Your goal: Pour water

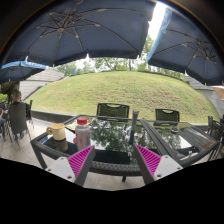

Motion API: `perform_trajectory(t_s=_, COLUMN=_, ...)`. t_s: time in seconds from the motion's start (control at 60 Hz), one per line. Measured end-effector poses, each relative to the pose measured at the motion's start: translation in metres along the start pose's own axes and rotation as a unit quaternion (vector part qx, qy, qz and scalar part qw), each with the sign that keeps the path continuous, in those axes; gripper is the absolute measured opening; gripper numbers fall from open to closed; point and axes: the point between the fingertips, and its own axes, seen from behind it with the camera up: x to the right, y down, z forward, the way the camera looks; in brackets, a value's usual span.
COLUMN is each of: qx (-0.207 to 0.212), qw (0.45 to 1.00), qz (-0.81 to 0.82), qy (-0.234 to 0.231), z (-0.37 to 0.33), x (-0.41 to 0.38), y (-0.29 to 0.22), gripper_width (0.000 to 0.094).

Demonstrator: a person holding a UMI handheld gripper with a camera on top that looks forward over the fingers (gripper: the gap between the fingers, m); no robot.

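- One view only, from the camera on the hand-held gripper [114,160]: it is held level, well above the bench top and set back from it, pointing across it toward a grassy slope [120,92].
- Fingers stand apart with nothing between them; the magenta pads [80,158] face each other across an open gap.
- Glass-topped bench [118,140] lies ahead of and below the fingers.
- Clear bottle with a red cap [82,131] stands upright on the bench, beyond the left finger, well apart from it.
- Pale cup [58,132] stands just beside the bottle, on its left; whether they touch cannot be told.
- Dark chairs [113,110] stand along the far side of the bench.
- Large dark parasols [95,30] spread overhead.
- No holding hand is visible.
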Motion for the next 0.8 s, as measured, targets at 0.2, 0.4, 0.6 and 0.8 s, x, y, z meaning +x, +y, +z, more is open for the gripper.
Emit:
perform_trajectory(t_s=0.2, qx=0.015, qw=0.996, qz=0.018, qy=-0.086, z=0.075, x=-0.090, y=0.012, gripper_width=0.0823)
perform_trajectory(t_s=0.4, qx=0.038, qw=0.997, qz=0.033, qy=-0.061, z=0.157, x=-0.117, y=0.002, gripper_width=0.0823)
perform_trajectory(t_s=0.6, qx=0.070, qw=0.996, qz=0.039, qy=-0.038, z=0.193, x=-0.121, y=-0.002, gripper_width=0.0498)
perform_trajectory(t_s=0.8, qx=0.080, qw=0.996, qz=0.015, qy=-0.031, z=0.198, x=-0.132, y=0.001, gripper_width=0.0327)
